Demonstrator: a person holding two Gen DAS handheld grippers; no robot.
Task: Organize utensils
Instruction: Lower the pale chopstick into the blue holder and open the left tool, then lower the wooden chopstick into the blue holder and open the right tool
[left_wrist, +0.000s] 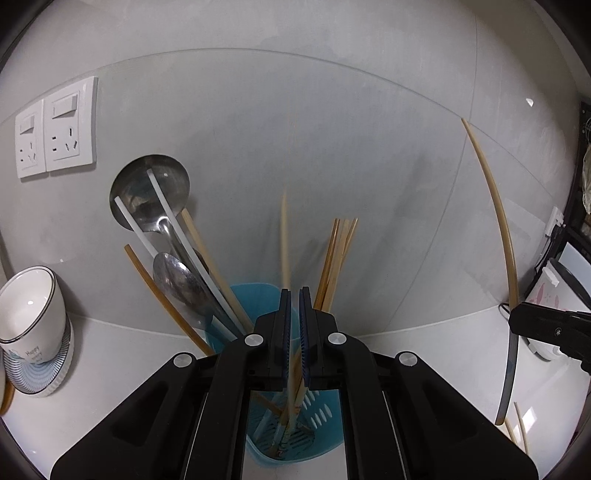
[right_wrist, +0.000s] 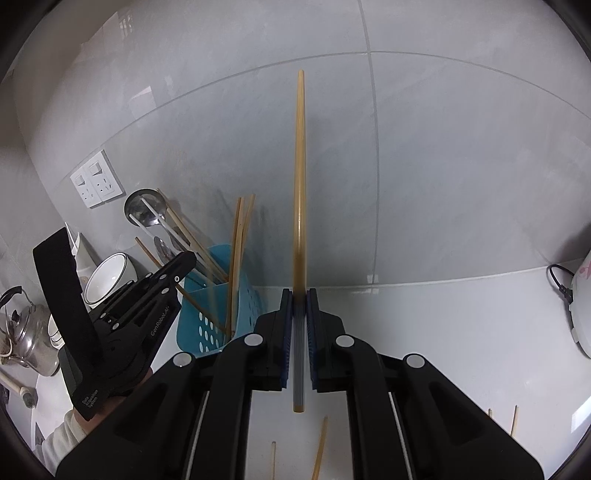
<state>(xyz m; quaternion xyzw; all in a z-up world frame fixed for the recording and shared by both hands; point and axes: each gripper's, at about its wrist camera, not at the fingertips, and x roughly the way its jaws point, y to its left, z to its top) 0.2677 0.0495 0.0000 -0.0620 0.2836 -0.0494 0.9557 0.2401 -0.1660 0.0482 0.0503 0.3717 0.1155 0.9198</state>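
Grey tiled wall, white counter | right gripper (right_wrist: 300, 295) clenched on long tan, dark-ended chopstick (right_wrist: 299, 206), frame centre | left gripper (left_wrist: 294, 295) pinching pale chopstick (left_wrist: 283, 236) over blue holder (left_wrist: 258, 295)

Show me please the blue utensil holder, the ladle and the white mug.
blue utensil holder (right_wrist: 207, 325): right wrist view, perforated side wall.
ladle (left_wrist: 149, 192): left wrist view, steel bowl.
white mug (left_wrist: 31, 310): left wrist view, outer wall.
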